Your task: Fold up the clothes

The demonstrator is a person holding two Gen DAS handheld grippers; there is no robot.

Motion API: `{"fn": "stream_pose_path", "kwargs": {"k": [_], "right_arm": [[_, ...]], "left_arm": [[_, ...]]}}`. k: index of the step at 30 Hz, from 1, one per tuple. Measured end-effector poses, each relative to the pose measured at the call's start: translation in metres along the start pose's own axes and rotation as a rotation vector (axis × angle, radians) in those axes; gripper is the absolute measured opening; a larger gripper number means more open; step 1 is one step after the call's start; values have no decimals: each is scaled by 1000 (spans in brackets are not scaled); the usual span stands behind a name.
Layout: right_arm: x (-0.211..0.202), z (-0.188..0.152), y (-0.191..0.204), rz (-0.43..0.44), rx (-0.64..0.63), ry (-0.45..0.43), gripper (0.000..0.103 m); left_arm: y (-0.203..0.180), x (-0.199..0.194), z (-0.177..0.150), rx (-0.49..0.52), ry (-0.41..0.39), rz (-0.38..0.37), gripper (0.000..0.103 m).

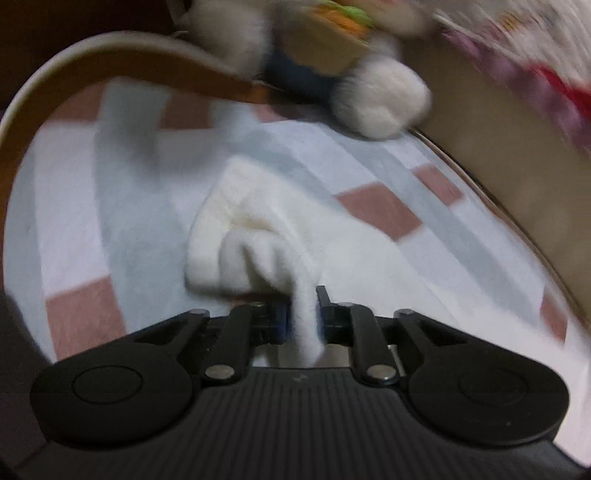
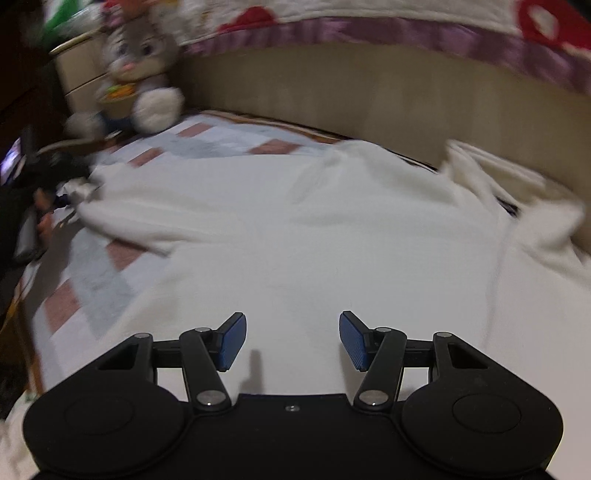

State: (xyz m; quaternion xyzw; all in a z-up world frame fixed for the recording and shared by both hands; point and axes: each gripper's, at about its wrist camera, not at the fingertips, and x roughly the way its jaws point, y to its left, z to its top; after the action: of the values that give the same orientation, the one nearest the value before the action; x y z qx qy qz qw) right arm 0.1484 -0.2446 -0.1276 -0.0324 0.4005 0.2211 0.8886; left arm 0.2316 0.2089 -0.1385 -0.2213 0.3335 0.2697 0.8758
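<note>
A white fleecy garment (image 2: 280, 229) lies spread over the checked bed cover, with a rumpled sleeve or corner at the far right (image 2: 517, 192). In the left wrist view one bunched end of the white garment (image 1: 255, 236) runs down between the fingers of my left gripper (image 1: 304, 314), which is shut on it just above the cover. My right gripper (image 2: 291, 339) hovers low over the middle of the cloth, open, its blue pads (image 2: 232, 341) wide apart with nothing between them. At the far left of the right wrist view, the left gripper (image 2: 70, 184) pulls the cloth's edge.
A grey and white plush rabbit (image 2: 140, 74) sits at the head of the bed (image 1: 373, 99). The checked cover (image 1: 92, 206) has pink, blue and white squares. A beige padded wall (image 2: 369, 92) runs along the far side, a patterned quilt (image 2: 406, 22) above it. A brown bed edge (image 1: 147, 70) curves at left.
</note>
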Motion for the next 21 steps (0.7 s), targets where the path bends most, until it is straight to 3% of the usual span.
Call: {"fn": "stream_pose_path", "kwargs": {"k": [2, 6, 9, 11, 12, 15, 16, 17, 18, 19, 21], "right_arm": [[0, -6, -7, -29, 38, 1, 61], [-8, -15, -18, 32, 75, 17, 53], [-15, -19, -25, 23, 82, 16, 53], [-24, -21, -35, 3, 120, 6, 53], [-29, -23, -40, -6, 141, 1, 53], [-43, -26, -55, -36, 203, -16, 53], [-47, -27, -61, -46, 224, -21, 53], [-53, -31, -70, -49, 271, -32, 53], [-58, -35, -80, -50, 325, -45, 53], [-64, -38, -90, -51, 378, -58, 53], [-72, -46, -106, -50, 462, -75, 53]], "left_arm": [[-19, -30, 5, 66, -81, -66, 12], [-68, -105, -1, 235, -256, -257, 12], [-108, -160, -22, 347, -320, -475, 12], [-134, -192, -40, 392, -307, -638, 12], [-150, -203, -50, 397, -263, -736, 13], [-192, -199, -84, 300, 0, -1075, 18], [-206, -193, -100, 286, 100, -1141, 27], [-222, -187, -118, 326, 188, -1160, 47], [-238, -182, -137, 390, 264, -1154, 53], [-251, -178, -154, 474, 316, -1133, 54], [-257, -174, -178, 583, 337, -1077, 54]]}}
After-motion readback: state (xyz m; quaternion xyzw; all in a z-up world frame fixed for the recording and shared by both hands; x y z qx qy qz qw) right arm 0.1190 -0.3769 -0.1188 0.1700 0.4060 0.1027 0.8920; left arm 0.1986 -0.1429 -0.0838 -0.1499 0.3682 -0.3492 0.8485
